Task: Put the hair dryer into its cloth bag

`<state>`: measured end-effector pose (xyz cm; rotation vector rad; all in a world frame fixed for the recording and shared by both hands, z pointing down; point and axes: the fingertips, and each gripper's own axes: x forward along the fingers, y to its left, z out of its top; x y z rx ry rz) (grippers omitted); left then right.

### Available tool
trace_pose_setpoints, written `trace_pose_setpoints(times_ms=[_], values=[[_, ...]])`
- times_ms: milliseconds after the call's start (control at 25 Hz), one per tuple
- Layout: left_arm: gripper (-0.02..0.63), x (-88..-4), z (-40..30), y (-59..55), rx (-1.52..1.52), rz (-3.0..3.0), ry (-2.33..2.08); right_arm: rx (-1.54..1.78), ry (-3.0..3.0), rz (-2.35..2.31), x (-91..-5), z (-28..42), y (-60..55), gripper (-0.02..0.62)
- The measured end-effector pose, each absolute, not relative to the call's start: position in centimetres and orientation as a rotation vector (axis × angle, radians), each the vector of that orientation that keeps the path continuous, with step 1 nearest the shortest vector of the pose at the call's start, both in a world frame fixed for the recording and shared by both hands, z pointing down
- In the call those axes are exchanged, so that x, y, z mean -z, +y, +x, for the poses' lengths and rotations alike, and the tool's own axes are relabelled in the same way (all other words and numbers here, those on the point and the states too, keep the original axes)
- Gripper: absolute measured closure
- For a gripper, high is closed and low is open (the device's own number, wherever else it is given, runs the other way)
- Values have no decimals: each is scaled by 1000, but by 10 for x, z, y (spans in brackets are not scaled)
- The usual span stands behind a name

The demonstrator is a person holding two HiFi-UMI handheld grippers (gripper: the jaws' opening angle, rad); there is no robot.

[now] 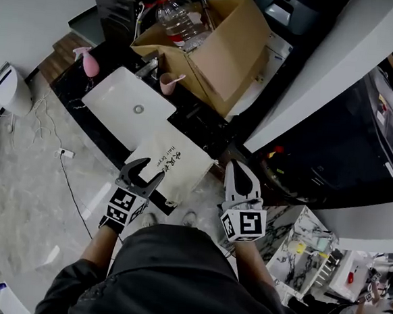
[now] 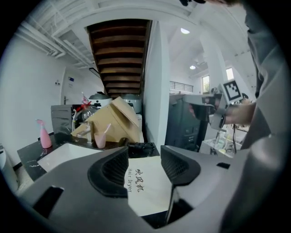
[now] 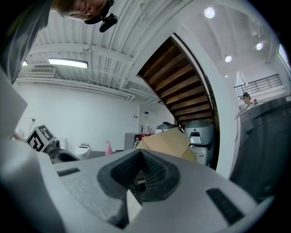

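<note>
Left claw (image 1: 151, 170): released, poised at the cloth bag (image 1: 172, 161) (laid flat on the desk (image 1: 199, 123)). Right claw (image 1: 239, 168): clenched, empty. Hair dryer (image 2: 141, 147): seemingly the dark object just beyond the bag. Step judged: approach; the bag's mouth is to be gripped next.

On the cloth bag (image 1: 185, 165), which lies just beside the white sink (image 1: 116, 106), I read black Chinese characters, 吹风机, with the smaller words "Hair Dryer" alongside them. The cubes on my left gripper (image 1: 152, 169) and right gripper (image 1: 240, 166) carry square black-and-white pattern markers.
</note>
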<state>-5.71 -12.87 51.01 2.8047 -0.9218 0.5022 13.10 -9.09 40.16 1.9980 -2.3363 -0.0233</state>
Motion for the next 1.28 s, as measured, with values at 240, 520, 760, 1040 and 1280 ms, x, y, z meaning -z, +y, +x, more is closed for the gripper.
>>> trace_pose_setpoints(times_ms=[240,520,760,1040,1280], values=[[337,-582,0,-107,-933,2812,-717,-9,-2282,2060,-408,180,-83,595],[331,-674,33,-73,-1427,2675,-487,-44,-2224,2095,-419,229,-72,594],[343,-717,44,-61,-1608,2563,-418,-79,-2185,2126,-429,262,-61,595],[422,-730,47,-59,-1521,2451,-371,-76,-2172,2135,-431,280,-56,595],[444,-726,45,-66,-1313,2365,-327,-71,-2170,2129,-429,283,-56,595]])
